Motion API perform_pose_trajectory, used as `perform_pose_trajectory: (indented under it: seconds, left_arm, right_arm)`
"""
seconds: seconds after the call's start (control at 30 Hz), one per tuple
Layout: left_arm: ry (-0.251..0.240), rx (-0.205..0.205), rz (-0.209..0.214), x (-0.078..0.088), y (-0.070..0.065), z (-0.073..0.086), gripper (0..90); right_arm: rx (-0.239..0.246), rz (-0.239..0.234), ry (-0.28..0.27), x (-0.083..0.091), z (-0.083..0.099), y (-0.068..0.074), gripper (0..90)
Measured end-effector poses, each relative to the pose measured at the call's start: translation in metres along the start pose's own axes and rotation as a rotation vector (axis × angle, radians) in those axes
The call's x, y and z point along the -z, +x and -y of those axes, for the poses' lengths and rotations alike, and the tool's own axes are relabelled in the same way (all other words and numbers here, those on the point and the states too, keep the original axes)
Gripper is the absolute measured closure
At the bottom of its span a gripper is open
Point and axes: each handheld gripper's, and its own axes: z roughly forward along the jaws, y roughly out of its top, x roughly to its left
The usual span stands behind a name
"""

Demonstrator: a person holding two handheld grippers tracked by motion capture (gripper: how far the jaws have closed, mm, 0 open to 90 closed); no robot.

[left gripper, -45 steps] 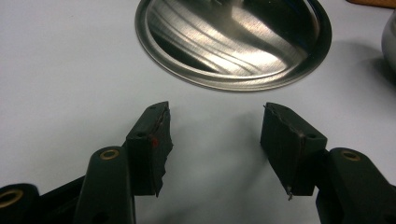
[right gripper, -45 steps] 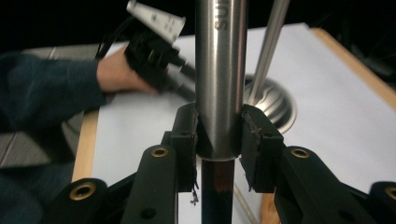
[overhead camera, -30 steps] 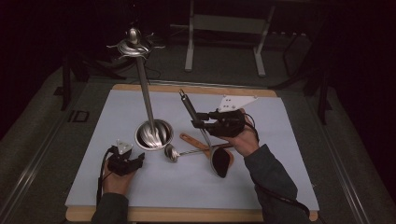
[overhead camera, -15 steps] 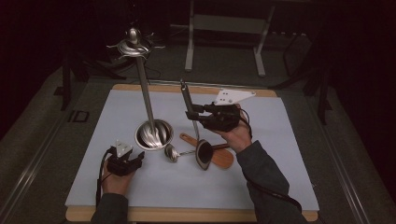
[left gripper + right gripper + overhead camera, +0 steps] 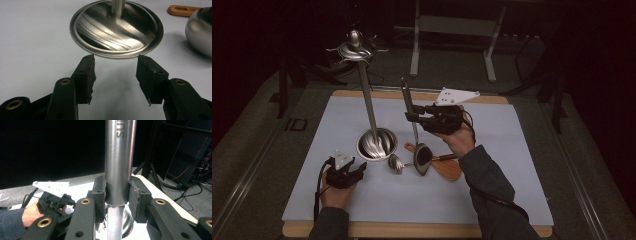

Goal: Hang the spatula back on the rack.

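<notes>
The right claw (image 5: 412, 116) is squeezed shut on the handle of a ladle (image 5: 414, 131), holding it upright with its dark bowl low over the tabletop (image 5: 512, 150). The left claw (image 5: 115, 75) has just been closing a little, with nothing between its sides, by the shiny stand (image 5: 376, 142). The ladle might slip and bang down if the grip is weak.

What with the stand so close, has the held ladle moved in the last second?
Yes. In the high view the ladle, clamped in the right gripper, has shifted left, closer to the stand's round base.
</notes>
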Motion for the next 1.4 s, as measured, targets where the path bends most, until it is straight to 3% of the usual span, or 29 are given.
perform_pose_trajectory:
  seconds: [0.83, 1.4]
  left_arm:
    - [-0.006, 0.002, 0.009, 0.0, 0.0, 0.0, 48.0]
    - [-0.003, 0.008, 0.004, 0.0, 0.001, 0.0, 47.7]
  right_arm:
    - [-0.023, 0.034, -0.033, -0.022, -0.018, -0.018, 68.9]
    - [0.017, 0.041, -0.041, -0.038, -0.037, 0.005, 68.9]
